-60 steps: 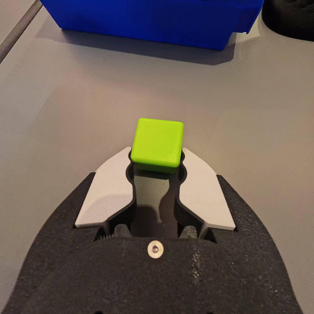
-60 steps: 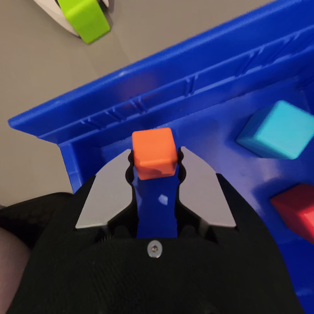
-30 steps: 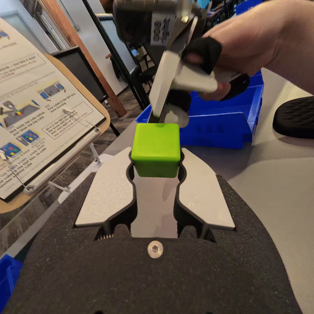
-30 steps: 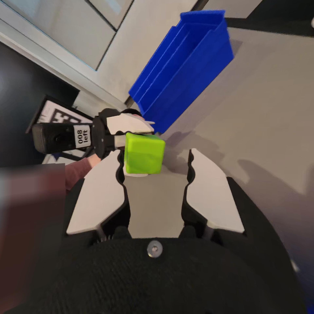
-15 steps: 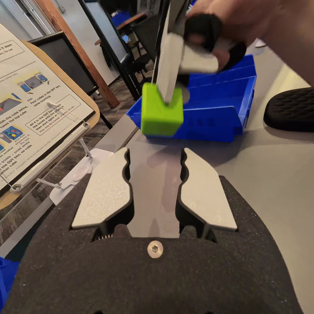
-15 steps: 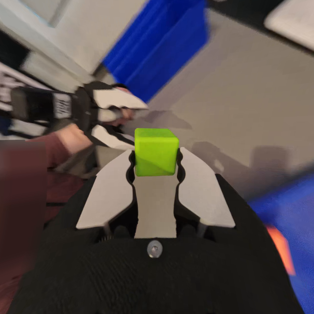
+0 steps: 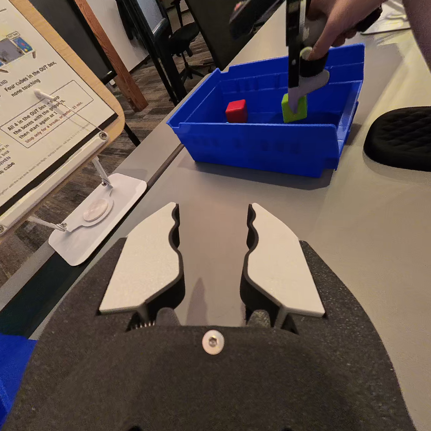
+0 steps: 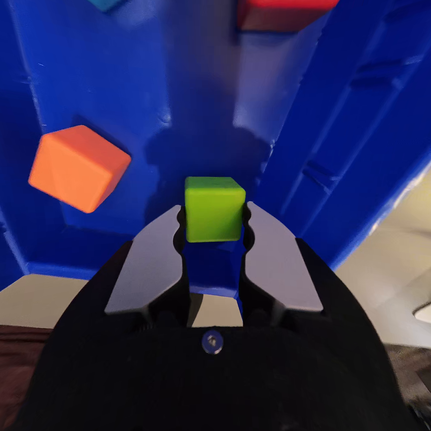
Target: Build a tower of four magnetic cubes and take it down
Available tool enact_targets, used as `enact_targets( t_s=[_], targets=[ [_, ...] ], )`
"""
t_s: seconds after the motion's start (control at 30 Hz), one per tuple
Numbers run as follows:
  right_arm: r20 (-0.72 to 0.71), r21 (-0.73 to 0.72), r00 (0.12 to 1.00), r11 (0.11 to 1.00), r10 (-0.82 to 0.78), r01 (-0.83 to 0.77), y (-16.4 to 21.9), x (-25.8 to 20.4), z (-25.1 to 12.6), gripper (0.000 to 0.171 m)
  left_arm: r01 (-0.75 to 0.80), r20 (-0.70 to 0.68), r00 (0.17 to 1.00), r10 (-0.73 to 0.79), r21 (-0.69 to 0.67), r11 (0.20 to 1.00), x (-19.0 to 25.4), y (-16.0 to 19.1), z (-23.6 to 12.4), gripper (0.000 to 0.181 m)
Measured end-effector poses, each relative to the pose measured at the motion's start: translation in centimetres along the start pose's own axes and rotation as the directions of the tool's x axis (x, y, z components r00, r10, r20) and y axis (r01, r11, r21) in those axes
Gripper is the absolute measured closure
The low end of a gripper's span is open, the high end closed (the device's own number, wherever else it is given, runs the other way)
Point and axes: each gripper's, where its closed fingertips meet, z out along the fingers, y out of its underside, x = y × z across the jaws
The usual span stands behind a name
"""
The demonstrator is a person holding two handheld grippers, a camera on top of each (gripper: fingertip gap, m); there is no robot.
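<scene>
My right gripper point(image 8: 213, 206) is shut on a green cube point(image 8: 213, 210) and holds it inside the blue bin point(image 8: 326, 116), just above the bin's floor. An orange cube point(image 8: 77, 168) lies in the bin to its left, and a red cube point(image 8: 279, 14) lies farther in. In the left wrist view the right gripper point(image 7: 295, 102) with the green cube point(image 7: 300, 112) reaches down into the blue bin point(image 7: 256, 144), near a red cube point(image 7: 236, 110). My left gripper point(image 7: 212, 207) is open and empty above the grey table point(image 7: 349, 233).
An instruction board on a wooden stand point(image 7: 46, 105) with a white base plate point(image 7: 98, 217) stands off the table's left edge. A black padded object point(image 7: 403, 137) lies to the right of the bin. Another blue bin's corner point(image 7: 11, 363) shows at the lower left. Left tips to right tips: about 35 cm.
The green cube passed from my left gripper to my right gripper. My right gripper carried it away into the blue bin. My left gripper opened and stayed over the table.
</scene>
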Motion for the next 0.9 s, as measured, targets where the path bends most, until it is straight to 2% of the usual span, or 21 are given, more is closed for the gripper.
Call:
enact_targets(
  t_s=[0.13,0.27,0.37,0.47,0.53,0.6,0.7,0.8,0.9],
  targets=[
    [-0.047,-0.079,0.999,0.997,0.000,-0.004,0.5,0.2,1.1,0.121,0.029,-0.001,1.000,-0.029,0.000,1.000,-0.4,0.2,-0.1,0.126],
    [-0.046,-0.008,0.998,0.999,-0.037,0.037,0.6,-0.5,-1.3,0.120,0.029,0.037,0.999,-0.029,-0.002,1.000,-1.6,-0.2,-1.0,0.122],
    [-0.070,0.231,0.997,0.971,-0.045,0.060,-0.6,-0.3,-6.0,0.121,0.016,0.110,0.994,-0.014,-0.019,1.000,-4.0,-1.2,-3.2,0.123],
    [-0.079,0.525,0.997,0.850,-0.008,0.048,-2.3,1.2,-11.2,0.122,0.060,0.215,0.976,-0.043,-0.072,0.996,-8.0,-1.5,-7.2,0.118],
    [-0.045,0.642,0.997,0.767,0.059,-0.016,-3.2,3.2,-12.7,0.128,0.109,0.344,0.936,-0.075,-0.082,0.991,-11.7,-1.3,-10.9,0.116],
    [0.023,0.611,0.992,0.784,0.124,-0.112,-2.9,4.9,-11.0,0.129,0.145,0.492,0.868,-0.073,-0.110,0.983,-15.5,-0.1,-15.1,0.118],
    [-0.006,0.492,0.979,0.853,0.204,-0.174,-2.2,7.4,-7.3,0.121,0.260,0.673,0.736,-0.075,-0.178,0.949,-20.1,3.6,-21.4,0.117],
    [0.052,0.440,0.978,0.874,0.201,-0.204,-2.7,7.1,-5.0,0.120,0.455,0.748,0.647,-0.149,-0.221,0.863,-22.5,8.9,-25.7,0.111],
    [0.068,0.390,0.977,0.896,0.202,-0.212,-2.9,6.8,-3.3,0.121,0.570,0.786,0.579,-0.219,-0.198,0.797,-24.0,12.8,-28.0,0.118]
  ],
)
